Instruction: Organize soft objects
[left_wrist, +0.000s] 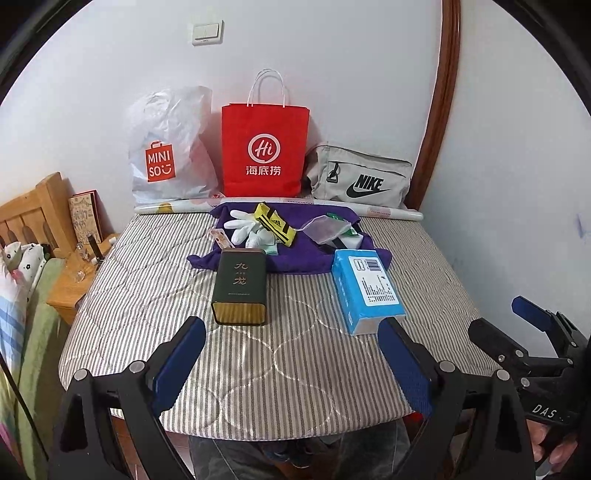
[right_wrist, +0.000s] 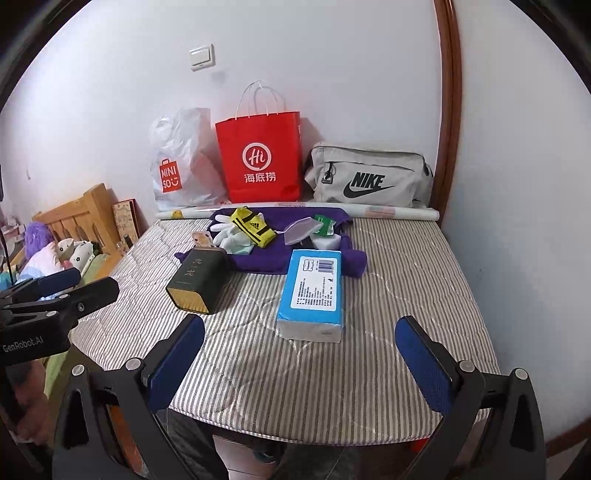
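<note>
A purple cloth (left_wrist: 295, 254) (right_wrist: 295, 254) lies at the far middle of the striped pad (left_wrist: 184, 295) (right_wrist: 406, 277). On it lie white gloves (left_wrist: 243, 225) (right_wrist: 229, 232), a yellow Adidas sock (left_wrist: 277, 223) (right_wrist: 255, 227), a mesh pouch (left_wrist: 325, 229) (right_wrist: 301, 230) and a green packet (right_wrist: 325, 223). A blue tissue pack (left_wrist: 365, 291) (right_wrist: 314, 295) and a dark green tin (left_wrist: 240, 291) (right_wrist: 195, 282) lie nearer. My left gripper (left_wrist: 291, 332) and right gripper (right_wrist: 301, 332) are open and empty, above the pad's near edge.
A Miniso plastic bag (left_wrist: 166, 155) (right_wrist: 181, 166), a red paper bag (left_wrist: 264, 147) (right_wrist: 258, 155) and a grey Nike bag (left_wrist: 362, 177) (right_wrist: 369, 177) stand against the wall. A paper roll (left_wrist: 391, 212) lies before them. A wooden bed (left_wrist: 33, 214) and nightstand (left_wrist: 70, 291) are left.
</note>
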